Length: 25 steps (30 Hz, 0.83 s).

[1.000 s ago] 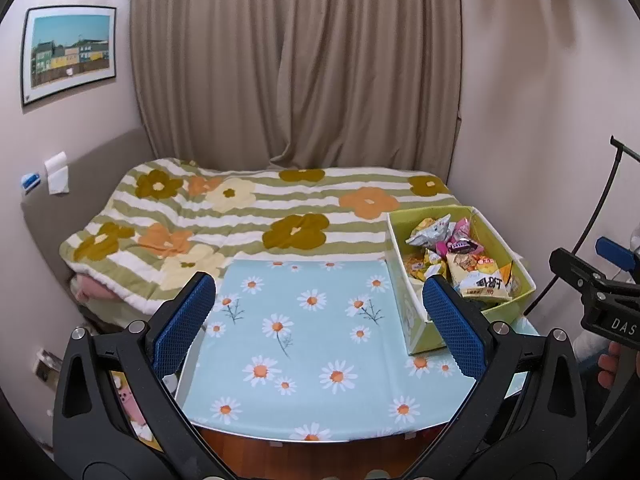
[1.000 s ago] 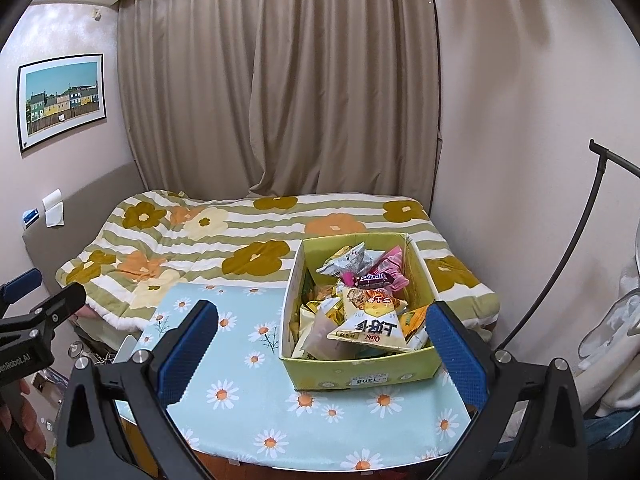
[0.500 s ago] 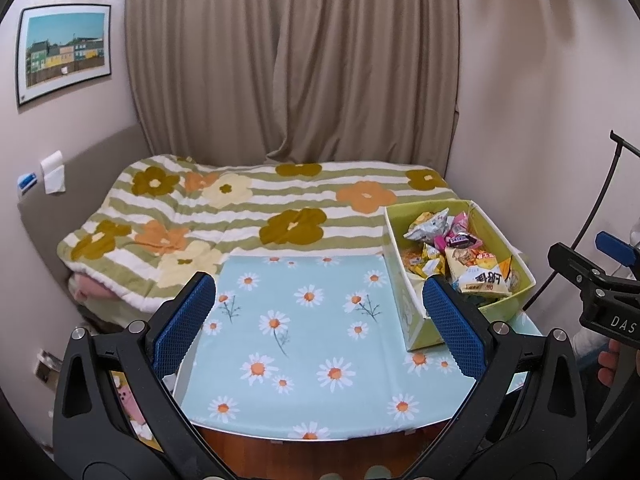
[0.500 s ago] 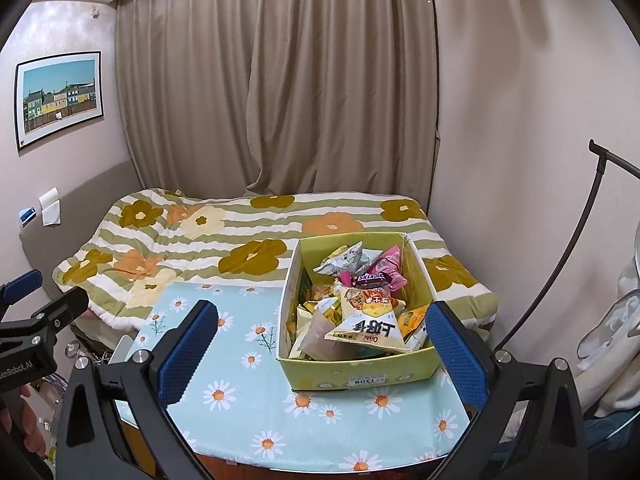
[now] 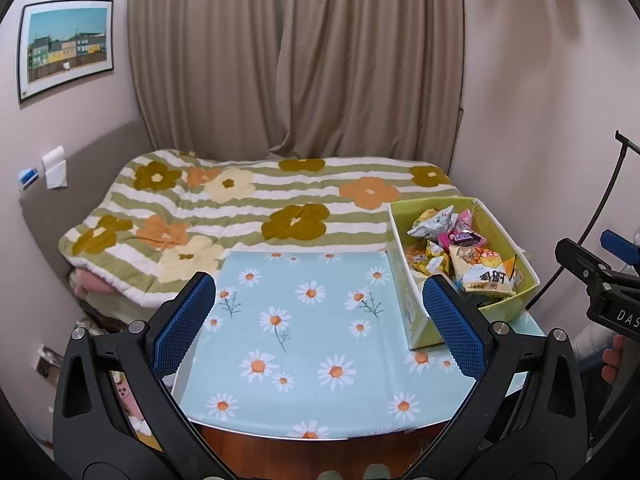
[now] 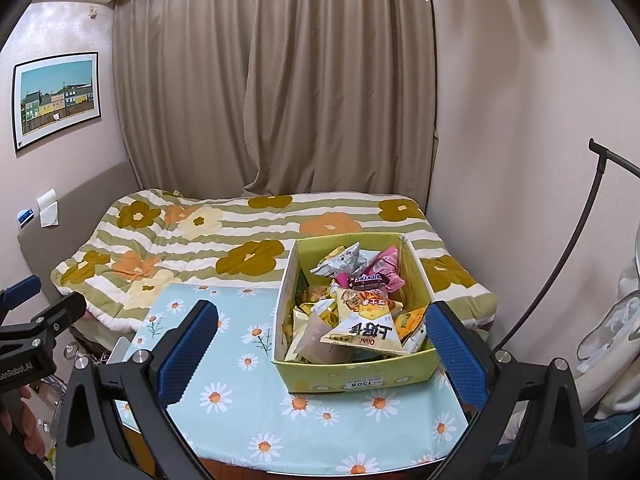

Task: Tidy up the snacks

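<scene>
Snack-filled yellow-green cardboard box point(image 6: 352, 376) at three o'clock on daisy-print blue tablecloth point(image 5: 304, 344).
Held left gripper point(image 5: 320, 328) and right gripper point(image 6: 324, 356) wide apart, empty, above table.

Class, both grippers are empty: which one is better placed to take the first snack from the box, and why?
Probably the right gripper: the snack box sits between its open jaws. For the left gripper, the box lies off to its right.
</scene>
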Motion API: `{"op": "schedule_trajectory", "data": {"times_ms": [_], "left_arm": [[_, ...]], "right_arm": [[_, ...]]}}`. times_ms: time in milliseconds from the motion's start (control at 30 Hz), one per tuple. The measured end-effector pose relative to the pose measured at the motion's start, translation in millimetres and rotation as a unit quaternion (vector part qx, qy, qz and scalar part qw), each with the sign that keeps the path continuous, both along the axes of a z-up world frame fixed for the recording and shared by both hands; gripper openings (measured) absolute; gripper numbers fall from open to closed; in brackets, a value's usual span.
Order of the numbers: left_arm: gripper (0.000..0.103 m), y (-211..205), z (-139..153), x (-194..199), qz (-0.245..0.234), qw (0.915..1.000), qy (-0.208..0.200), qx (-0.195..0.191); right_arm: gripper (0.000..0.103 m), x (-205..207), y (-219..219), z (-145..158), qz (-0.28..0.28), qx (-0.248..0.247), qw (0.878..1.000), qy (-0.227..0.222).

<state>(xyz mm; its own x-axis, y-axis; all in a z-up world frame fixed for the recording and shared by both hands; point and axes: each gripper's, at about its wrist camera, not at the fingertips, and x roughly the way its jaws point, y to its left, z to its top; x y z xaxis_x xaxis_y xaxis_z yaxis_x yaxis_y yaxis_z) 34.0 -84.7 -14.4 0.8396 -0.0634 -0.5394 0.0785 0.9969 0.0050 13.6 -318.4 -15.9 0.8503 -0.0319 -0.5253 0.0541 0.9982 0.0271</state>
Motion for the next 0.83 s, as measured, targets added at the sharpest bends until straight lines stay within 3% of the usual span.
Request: {"op": "schedule_trajectory", "data": {"times_ms": [433, 667, 833], "left_arm": [[0.103, 0.0, -4.1, 8.6, 0.009, 0.9999, 0.002, 0.008], [0.103, 4.2, -20.6, 27.9, 0.039, 0.9981, 0.047, 0.006], [0.103, 1.8, -30.6, 34.0, 0.047, 0.9972, 0.056, 0.018]], "right_arm": [[0.103, 1.0, -0.3, -0.6, 0.000, 0.001, 1.000, 0.000], [0.103, 4.3, -2.9, -3.8, 0.003, 0.002, 1.000, 0.001], [0.103, 15.6, -2.5, -10.4, 0.012, 0.001, 1.000, 0.017]]}}
